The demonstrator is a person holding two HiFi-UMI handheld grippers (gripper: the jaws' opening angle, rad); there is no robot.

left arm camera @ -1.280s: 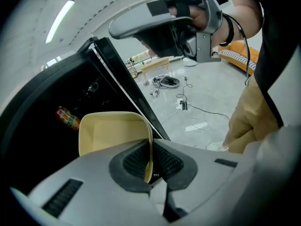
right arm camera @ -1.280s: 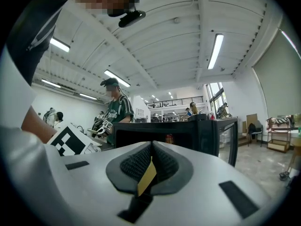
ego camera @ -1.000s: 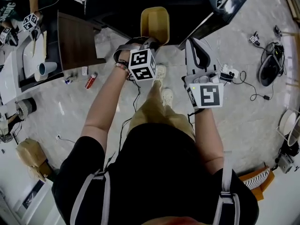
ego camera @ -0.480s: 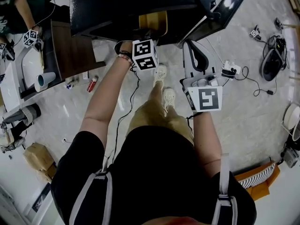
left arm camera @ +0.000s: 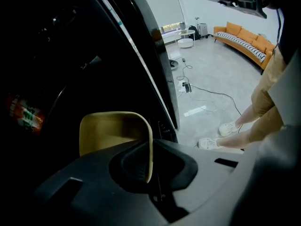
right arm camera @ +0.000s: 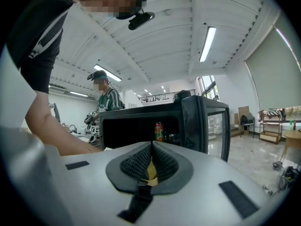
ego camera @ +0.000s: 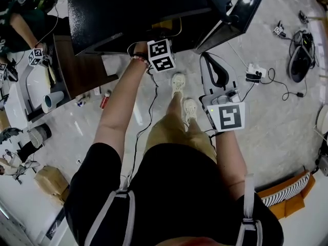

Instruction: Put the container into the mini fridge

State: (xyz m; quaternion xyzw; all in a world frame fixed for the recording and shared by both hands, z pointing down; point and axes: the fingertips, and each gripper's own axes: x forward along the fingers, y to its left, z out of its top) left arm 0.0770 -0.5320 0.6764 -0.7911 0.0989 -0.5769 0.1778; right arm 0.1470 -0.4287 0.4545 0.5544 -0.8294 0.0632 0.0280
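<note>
The left gripper is seen clamped on one wall of the yellow container, the rim being pinched between its jaws. The container is held in the mouth of the black mini fridge, so that in the head view only a yellow strip of it is shown under the fridge's top edge. The fridge door is swung open to the right. A red and green can is seen inside the dark compartment, apart from the container. The right gripper is held lower, above the pale floor and well apart from the fridge. Its jaws are pressed together. A thin yellowish sliver is visible at their seam, but what it is cannot be told.
</note>
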